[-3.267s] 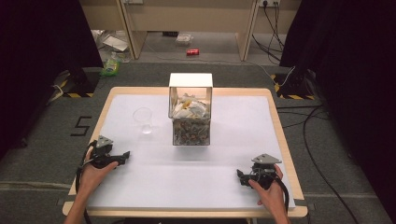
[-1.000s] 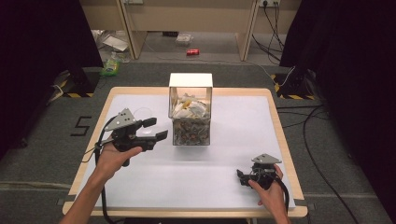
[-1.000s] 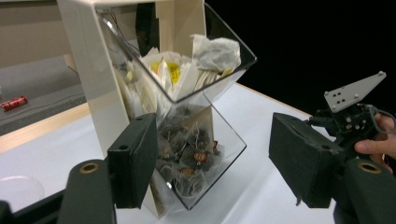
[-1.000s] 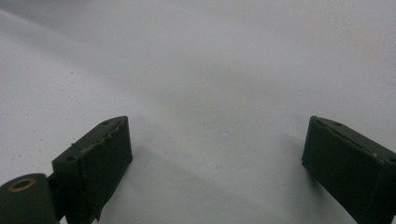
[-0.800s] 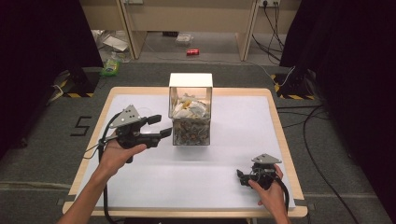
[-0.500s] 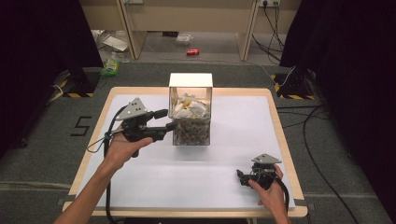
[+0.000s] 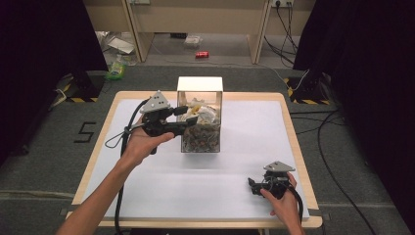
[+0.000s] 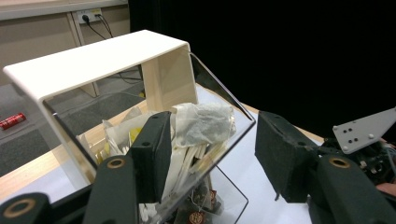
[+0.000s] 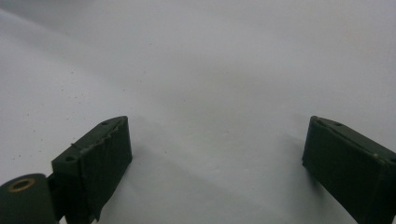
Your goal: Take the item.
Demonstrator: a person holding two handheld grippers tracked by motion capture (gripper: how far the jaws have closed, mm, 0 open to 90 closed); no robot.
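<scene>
A clear box (image 7: 201, 139) with a white top (image 7: 199, 83) stands at the table's middle, stuffed with tea bags and paper packets (image 7: 203, 113). My left gripper (image 7: 184, 119) is raised off the table at the box's left opening, open. In the left gripper view the left gripper (image 8: 212, 135) has its jaws spread either side of a white tea bag (image 8: 205, 122) at the top of the pile, without touching it. My right gripper (image 7: 253, 185) rests on the table near the front right corner, open; in the right gripper view the right gripper (image 9: 215, 140) has only white table (image 9: 210, 70) between its jaws.
The white table surface (image 7: 254, 132) has a wooden rim (image 7: 293, 142). Cables trail from both grippers toward the front edge. On the floor beyond lie a red can (image 7: 201, 54) and some litter (image 7: 116, 68). The right gripper's grey plate (image 8: 366, 130) shows past the box.
My left gripper has lifted from the table's left side and moved right and forward to the box's opening, staying open. The right gripper has not moved.
</scene>
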